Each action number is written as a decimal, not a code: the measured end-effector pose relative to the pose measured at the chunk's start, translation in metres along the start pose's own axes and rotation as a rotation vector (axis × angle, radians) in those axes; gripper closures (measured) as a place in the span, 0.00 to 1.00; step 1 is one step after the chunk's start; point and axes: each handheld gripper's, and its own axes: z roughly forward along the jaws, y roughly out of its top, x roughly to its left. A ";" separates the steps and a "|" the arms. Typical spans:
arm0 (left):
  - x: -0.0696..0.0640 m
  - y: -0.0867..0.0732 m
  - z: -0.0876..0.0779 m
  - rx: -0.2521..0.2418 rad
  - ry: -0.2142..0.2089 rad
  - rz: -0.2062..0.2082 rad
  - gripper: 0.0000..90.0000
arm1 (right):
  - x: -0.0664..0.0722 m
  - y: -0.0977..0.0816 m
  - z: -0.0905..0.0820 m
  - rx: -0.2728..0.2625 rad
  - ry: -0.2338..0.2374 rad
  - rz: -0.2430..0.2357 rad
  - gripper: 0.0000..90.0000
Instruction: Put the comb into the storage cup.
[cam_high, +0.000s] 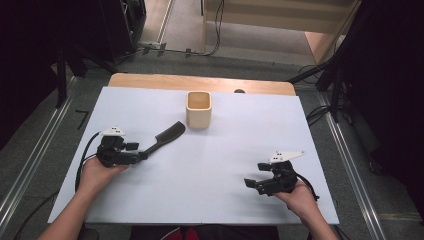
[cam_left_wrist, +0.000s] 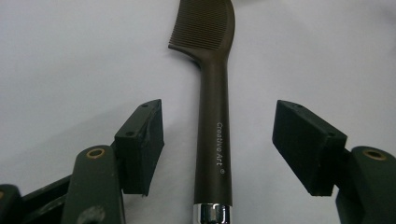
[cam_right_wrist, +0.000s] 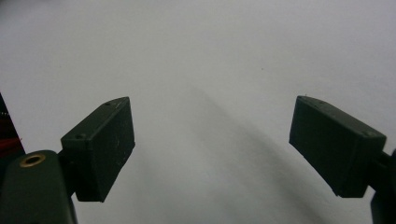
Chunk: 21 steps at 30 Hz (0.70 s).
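A dark brown comb (cam_high: 167, 136) lies on the white table cover (cam_high: 225, 150), its teeth toward the wooden cup and its handle toward my left hand. My left gripper (cam_high: 139, 151) is at the handle end and stands open. In the left gripper view the comb's handle (cam_left_wrist: 214, 130) runs up between the two pads (cam_left_wrist: 140, 144), with a gap on each side and neither pad touching it. My right gripper (cam_high: 252, 182) rests low at the front right of the table, open, with nothing between its fingers (cam_right_wrist: 100, 149) but bare white surface.
A square light wooden cup (cam_high: 198, 109) stands upright at the back middle of the table, just beyond the comb's toothed end. Dark stands and cables flank the table on both sides. The wooden table edge (cam_high: 200, 81) shows behind the white cover.
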 end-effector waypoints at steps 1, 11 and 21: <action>0.000 0.000 0.000 0.000 0.000 0.000 0.39 | 0.000 0.000 0.000 0.000 0.000 0.000 0.14; -0.005 -0.007 0.011 0.019 0.036 0.067 0.48 | 0.000 0.000 0.001 0.004 0.000 -0.002 0.14; -0.010 -0.012 0.013 -0.010 0.094 0.092 0.54 | 0.000 0.000 0.001 0.006 0.000 -0.002 0.14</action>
